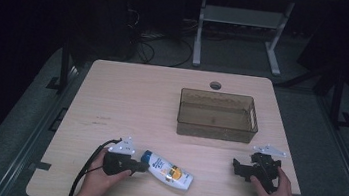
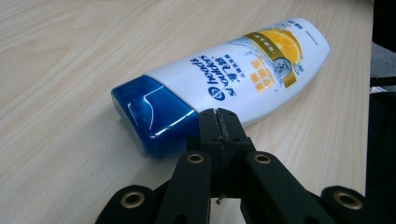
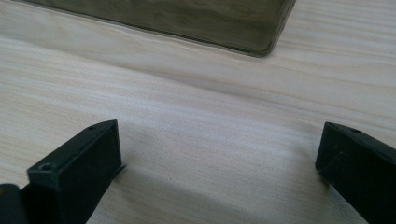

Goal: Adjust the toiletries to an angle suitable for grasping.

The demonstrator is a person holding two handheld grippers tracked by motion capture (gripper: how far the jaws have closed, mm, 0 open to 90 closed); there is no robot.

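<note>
A white shampoo bottle [image 1: 168, 170] is lying on its side near the desk's [image 1: 137, 98] front edge, its blue cap [image 2: 152, 114] seemingly touching the left tool [image 2: 219, 122], whose jaws are pressed together on nothing. The right tool [image 3: 219, 154] is hovering wide open and empty, near the clear bin [image 1: 217, 115].

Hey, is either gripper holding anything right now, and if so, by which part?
Nothing is held. The left gripper is shut beside the shampoo bottle, near its blue cap; the right gripper is open.
</note>
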